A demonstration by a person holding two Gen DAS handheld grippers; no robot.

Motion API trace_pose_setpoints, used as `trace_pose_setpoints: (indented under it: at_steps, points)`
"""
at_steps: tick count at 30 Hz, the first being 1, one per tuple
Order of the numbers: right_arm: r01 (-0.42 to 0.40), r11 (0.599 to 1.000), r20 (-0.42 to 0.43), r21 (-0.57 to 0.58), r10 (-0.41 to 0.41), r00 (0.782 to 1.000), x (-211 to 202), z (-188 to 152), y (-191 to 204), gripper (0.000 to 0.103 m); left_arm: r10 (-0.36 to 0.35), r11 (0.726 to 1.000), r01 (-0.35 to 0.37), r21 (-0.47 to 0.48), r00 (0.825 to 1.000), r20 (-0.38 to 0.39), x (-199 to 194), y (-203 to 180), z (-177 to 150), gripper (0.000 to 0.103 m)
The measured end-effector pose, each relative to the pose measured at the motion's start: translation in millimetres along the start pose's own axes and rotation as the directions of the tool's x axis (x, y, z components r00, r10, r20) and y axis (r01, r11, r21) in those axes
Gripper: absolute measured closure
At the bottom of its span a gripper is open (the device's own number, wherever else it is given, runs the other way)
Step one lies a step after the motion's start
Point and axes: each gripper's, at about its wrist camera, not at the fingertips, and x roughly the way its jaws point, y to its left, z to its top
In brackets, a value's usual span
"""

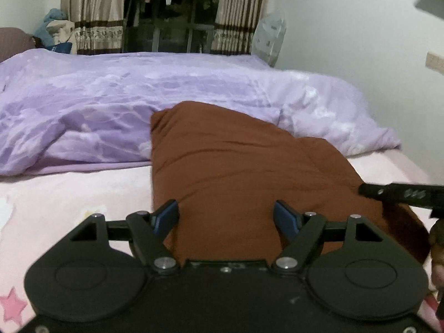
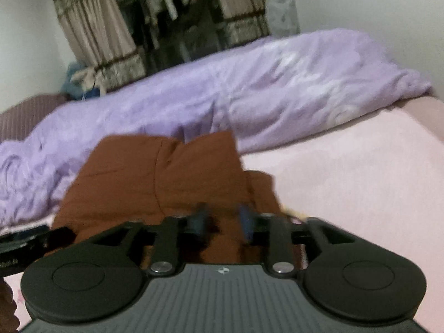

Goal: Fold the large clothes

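Rust-brown folded cotton garment [image 1: 249,172] on pink bedsheet [image 1: 69,194], left gripper [image 1: 226,216] spread wide above garment, right gripper [image 2: 223,220] narrowly parted over garment, crumpled lilac duvet [image 1: 111,105] behind garment

The left wrist view is taken low over the pink bed sheet [image 1: 69,191], level, facing the curtains [image 1: 94,14]. The right wrist view is rolled, blurred, and faces likewise. The brown garment [image 1: 236,166] is seen close in both, with the purple duvet [image 2: 249,83] shared beyond.
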Motion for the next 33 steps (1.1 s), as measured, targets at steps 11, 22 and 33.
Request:
trace_pose_setpoints:
  at_steps: [11, 22, 33]
  points:
    - [-0.101, 0.914, -0.014, 0.393, 0.116, 0.993, -79, -67, -69, 0.026, -0.012, 1.0, 0.012, 0.003, 1.0, -0.022, -75, 10, -105, 0.028]
    - [-0.104, 0.914, 0.024, 0.392, 0.103, 0.994, -55, -58, -45, 0.074, 0.13, 0.988, -0.133, -0.074, 0.991, -0.043, -41, 10, -105, 0.054]
    - [-0.146, 0.874, 0.009, 0.464, 0.16, 0.987, -28, -86, -73, 0.083, 0.151, 0.961, -0.168, -0.221, 0.984, -0.094, -31, 36, -120, 0.045]
